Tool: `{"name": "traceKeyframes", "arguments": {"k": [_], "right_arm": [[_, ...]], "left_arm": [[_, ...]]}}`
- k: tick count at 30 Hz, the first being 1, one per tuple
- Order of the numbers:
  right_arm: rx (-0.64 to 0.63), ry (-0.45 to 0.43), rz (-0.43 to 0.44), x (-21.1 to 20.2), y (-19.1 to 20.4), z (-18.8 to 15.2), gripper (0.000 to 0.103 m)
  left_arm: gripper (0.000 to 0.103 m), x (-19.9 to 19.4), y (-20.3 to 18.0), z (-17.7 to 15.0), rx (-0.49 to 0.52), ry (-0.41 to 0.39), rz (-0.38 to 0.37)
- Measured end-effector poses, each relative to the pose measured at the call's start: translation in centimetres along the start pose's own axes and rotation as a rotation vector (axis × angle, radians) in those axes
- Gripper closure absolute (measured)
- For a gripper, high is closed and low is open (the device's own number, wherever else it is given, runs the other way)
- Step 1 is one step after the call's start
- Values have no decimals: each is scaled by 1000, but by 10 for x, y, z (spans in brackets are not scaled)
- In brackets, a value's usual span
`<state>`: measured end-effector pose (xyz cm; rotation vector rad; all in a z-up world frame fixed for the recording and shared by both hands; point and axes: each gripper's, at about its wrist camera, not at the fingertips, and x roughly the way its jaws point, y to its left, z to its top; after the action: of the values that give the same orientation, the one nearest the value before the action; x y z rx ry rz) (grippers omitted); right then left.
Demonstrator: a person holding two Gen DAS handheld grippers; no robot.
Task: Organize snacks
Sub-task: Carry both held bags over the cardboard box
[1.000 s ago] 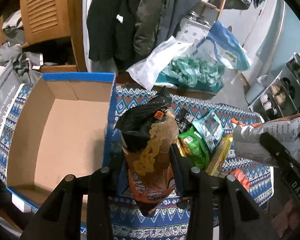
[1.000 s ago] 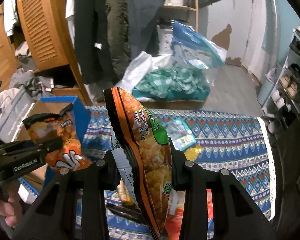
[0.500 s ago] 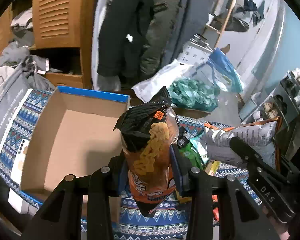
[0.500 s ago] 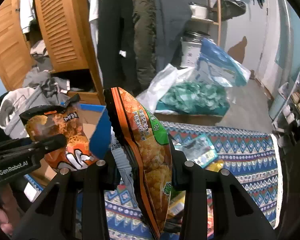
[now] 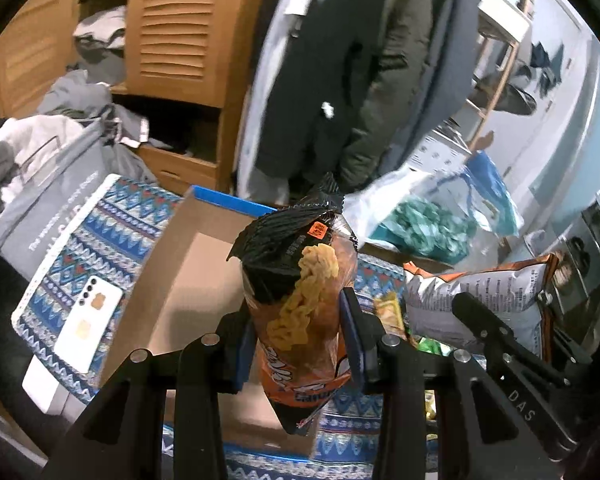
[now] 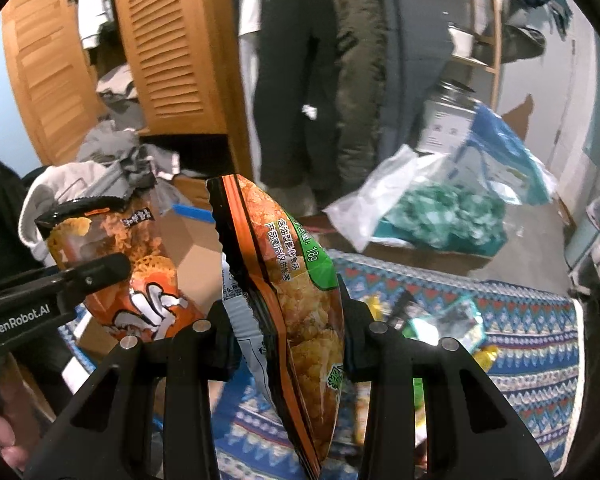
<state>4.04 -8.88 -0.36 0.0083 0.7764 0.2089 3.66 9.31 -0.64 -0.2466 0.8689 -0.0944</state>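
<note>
My left gripper (image 5: 300, 332) is shut on an orange and black snack bag (image 5: 300, 304), held upright above the near right corner of an open cardboard box (image 5: 188, 280) with a blue rim. My right gripper (image 6: 286, 320) is shut on an orange and green snack bag (image 6: 300, 300), held in the air right of the box. In the right wrist view the left gripper (image 6: 72, 280) and its bag (image 6: 132, 272) show at the left. In the left wrist view the right gripper (image 5: 500, 344) and its bag (image 5: 480, 296) show at the right.
A patterned blue cloth (image 6: 520, 320) covers the table, with several loose snack packets (image 6: 440, 320) on it. A white phone (image 5: 88, 320) lies left of the box. Hanging coats (image 5: 340, 80), a wooden louvred cabinet (image 5: 180, 28) and plastic bags (image 6: 440, 208) stand behind.
Both grippers have lifted and tilted up with their bags still held. The left bag has moved left, now over the box's corner. The right bag follows beside it.
</note>
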Motion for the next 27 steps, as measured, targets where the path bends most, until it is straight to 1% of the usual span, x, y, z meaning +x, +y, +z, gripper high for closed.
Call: {"name": "traceKeyframes", "arguments": {"k": [4,8,11,17,24,26,27], "right_arm": [[-33,16,24,15,24,3,67],[-57,41,55,30,48,3,67],[-79,56,70,39,62,0,67],[-110,102,98,58,83,-6,67],[-125,161,125,75,89,-13,66],[-131,158,125,75,89,-13,56],[-134,156,124,75,90,-13,48]], "left_arm": [[64,1,25,1,-25,-11,44],[64,9,54,-3,-62,6,86],[64,17,68,-8,-77,26,108],[64,37,87,-18,-102,84,140],[62,53,96,-26,-116,145,161],[61,58,98,-27,-127,168,166],[56,60,100,-28,-135,177,172]]}}
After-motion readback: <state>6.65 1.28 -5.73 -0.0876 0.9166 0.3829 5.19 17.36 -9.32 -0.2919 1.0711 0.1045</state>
